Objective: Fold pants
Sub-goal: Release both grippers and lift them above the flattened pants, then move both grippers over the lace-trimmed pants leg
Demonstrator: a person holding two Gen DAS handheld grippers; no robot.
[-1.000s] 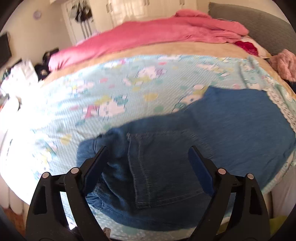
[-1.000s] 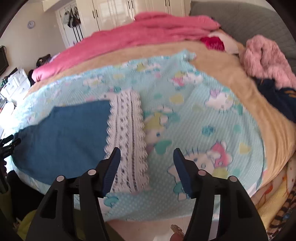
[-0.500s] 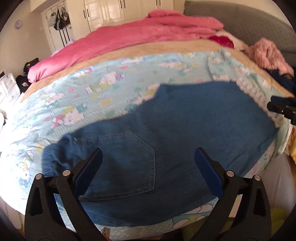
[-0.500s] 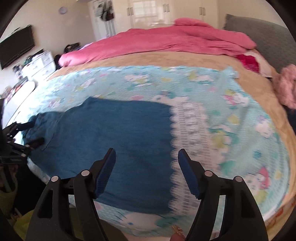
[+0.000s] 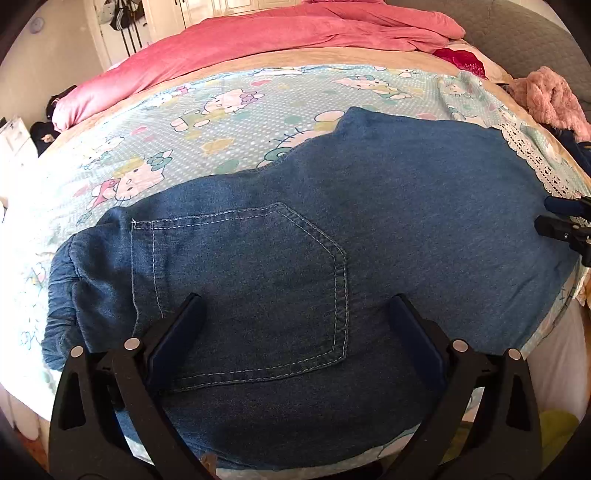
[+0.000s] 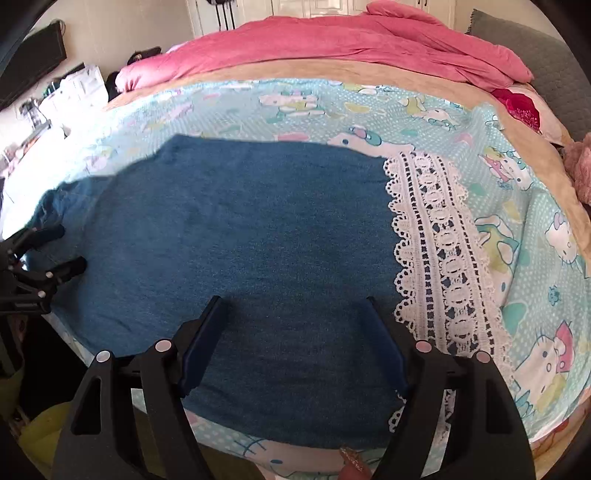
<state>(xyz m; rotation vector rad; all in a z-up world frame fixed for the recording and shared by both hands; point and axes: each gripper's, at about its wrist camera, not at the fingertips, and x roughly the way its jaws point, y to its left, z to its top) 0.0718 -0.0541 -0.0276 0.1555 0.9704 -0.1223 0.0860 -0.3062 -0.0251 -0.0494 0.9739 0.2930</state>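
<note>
Blue denim pants [image 5: 369,221] lie flat on the cartoon-print bed sheet [image 5: 221,110], back pocket [image 5: 251,288] up and the bunched waistband [image 5: 66,288] to the left. My left gripper [image 5: 295,301] hovers wide open just over the pocket, with nothing between its pads. In the right wrist view the leg [image 6: 240,221] ends in a white lace hem [image 6: 443,258]. My right gripper [image 6: 293,301] hangs over the denim just left of that hem; its jaws are opening and grip nothing. Each gripper shows at the edge of the other's view: right gripper [image 5: 545,212], left gripper [image 6: 72,247].
A pink duvet [image 5: 277,37] lies bunched across the far side of the bed on a beige blanket [image 6: 332,70]. A fluffy pink garment [image 5: 550,99] and a grey headboard [image 5: 517,29] are at the far right. The bed's near edge runs right under both grippers.
Both grippers have sunk closer to the pants. The right one swung left from the lace hem to the denim and its jaws widened. The left jaws widened too.
</note>
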